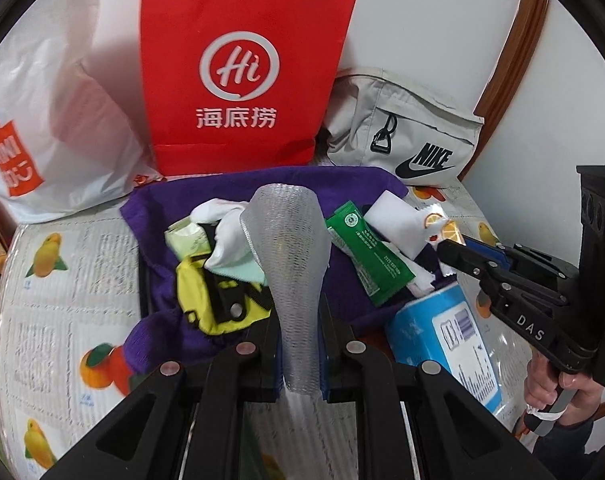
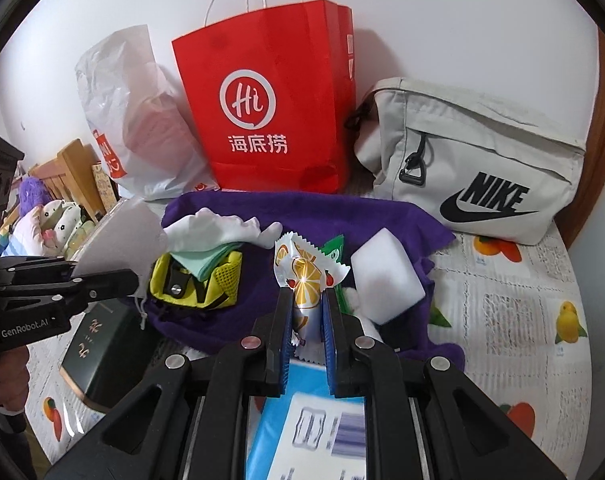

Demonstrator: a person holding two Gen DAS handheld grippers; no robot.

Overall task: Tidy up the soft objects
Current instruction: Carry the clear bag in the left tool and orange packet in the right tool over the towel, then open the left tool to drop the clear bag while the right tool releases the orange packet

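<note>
Right up close, the left gripper [image 1: 301,364] is clamped tight on a floppy piece of clear bubble wrap [image 1: 288,256], which sticks up and fans out above the pile. The right gripper [image 2: 307,344] has its jaws pinched onto an orange-slice snack packet [image 2: 302,280], held just over the purple cloth [image 2: 230,312].

That purple cloth is spread on the fruit-print table cover [image 2: 522,304] and it's a proper jumble: a white glove [image 2: 218,228], a mint green cloth [image 2: 206,258] lying on a yellow mesh pouch [image 2: 198,284], a green sachet [image 1: 362,252] and a white sponge block [image 2: 384,280]. A blue tissue pack [image 1: 446,340] sits right under the right gripper.

Behind it all, against the wall: a white plastic bag [image 1: 50,120], a red paper bag [image 1: 238,72] and a grey Nike bag [image 2: 478,160]. A dark box [image 2: 102,344] sits off to the left.
</note>
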